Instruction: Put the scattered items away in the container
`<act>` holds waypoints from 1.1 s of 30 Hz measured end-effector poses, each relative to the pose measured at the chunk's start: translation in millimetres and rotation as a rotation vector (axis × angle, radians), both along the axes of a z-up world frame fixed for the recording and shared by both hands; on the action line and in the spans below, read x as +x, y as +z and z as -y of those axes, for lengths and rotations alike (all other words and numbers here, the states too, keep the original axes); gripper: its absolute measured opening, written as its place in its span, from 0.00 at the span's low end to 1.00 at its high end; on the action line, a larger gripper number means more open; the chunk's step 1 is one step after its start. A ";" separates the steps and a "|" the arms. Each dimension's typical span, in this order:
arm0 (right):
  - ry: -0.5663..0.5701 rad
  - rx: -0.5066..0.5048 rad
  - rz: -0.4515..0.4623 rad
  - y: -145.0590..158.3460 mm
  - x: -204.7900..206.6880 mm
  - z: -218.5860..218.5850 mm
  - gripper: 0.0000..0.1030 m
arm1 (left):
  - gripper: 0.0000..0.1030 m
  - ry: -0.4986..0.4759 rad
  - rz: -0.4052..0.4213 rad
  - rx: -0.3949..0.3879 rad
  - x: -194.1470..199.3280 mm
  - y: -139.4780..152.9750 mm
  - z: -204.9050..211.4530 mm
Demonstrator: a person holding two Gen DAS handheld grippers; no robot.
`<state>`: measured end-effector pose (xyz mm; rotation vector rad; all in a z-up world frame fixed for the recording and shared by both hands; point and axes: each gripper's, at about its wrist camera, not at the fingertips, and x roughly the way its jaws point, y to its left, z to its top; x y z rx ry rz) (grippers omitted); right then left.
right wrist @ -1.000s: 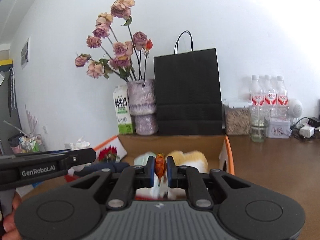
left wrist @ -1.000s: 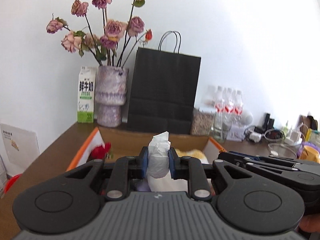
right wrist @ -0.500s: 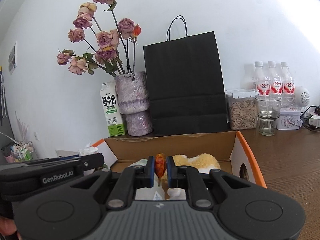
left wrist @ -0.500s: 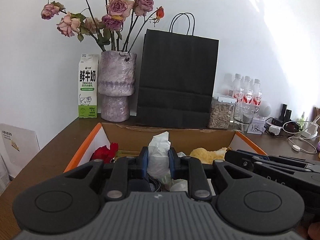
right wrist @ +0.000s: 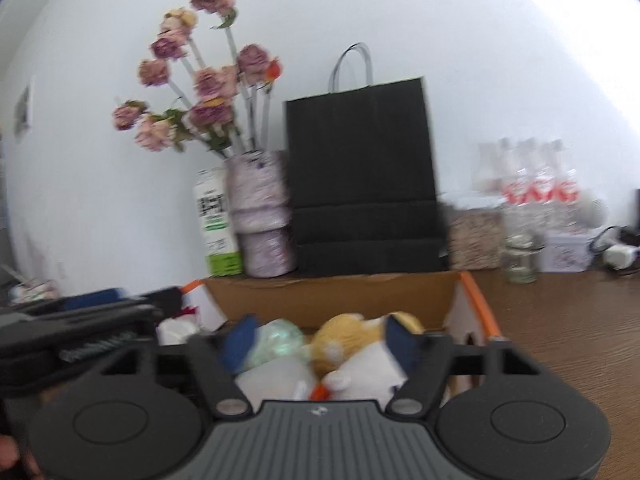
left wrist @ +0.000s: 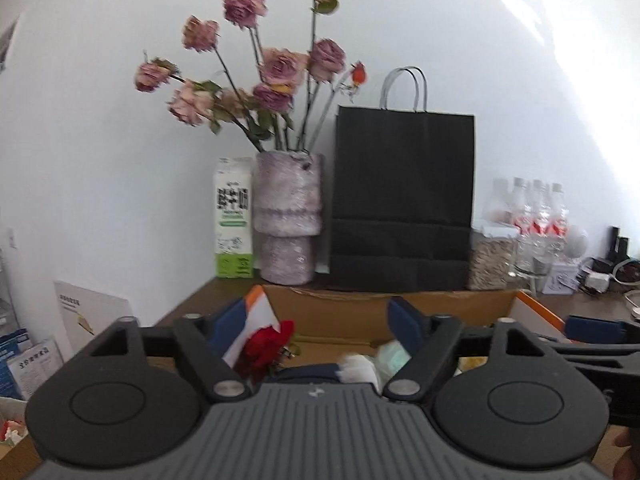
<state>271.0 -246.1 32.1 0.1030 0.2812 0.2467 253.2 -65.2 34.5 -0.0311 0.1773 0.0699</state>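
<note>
Resting on the brown wooden table (right wrist: 568, 320), open cardboard box with orange-edged flaps (right wrist: 332, 296) holds yellow-white plush toy (right wrist: 352, 336), red fabric item (left wrist: 266, 346), white tissue wad (left wrist: 356, 366). Left claw (left wrist: 316, 320), right claw (right wrist: 320, 334): jaws opening, nothing gripped.

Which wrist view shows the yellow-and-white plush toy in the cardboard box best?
The right wrist view: the yellow-and-white plush toy lies in full sight, though blurred, in the cardboard box ahead of the fingers. In the left wrist view only a yellow sliver shows behind the right-hand finger.
</note>
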 end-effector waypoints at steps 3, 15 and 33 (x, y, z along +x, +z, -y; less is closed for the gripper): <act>-0.024 0.029 0.025 6.7 -4.4 9.8 1.00 | 1.00 0.019 0.050 -0.045 -7.2 5.2 -11.2; -0.045 -0.020 0.019 10.6 -15.4 2.6 1.00 | 1.00 0.005 0.029 -0.030 -18.2 9.1 -10.9; 0.040 -0.062 -0.151 28.2 -144.0 15.1 1.00 | 1.00 -0.159 -0.228 0.004 -138.2 19.7 -17.6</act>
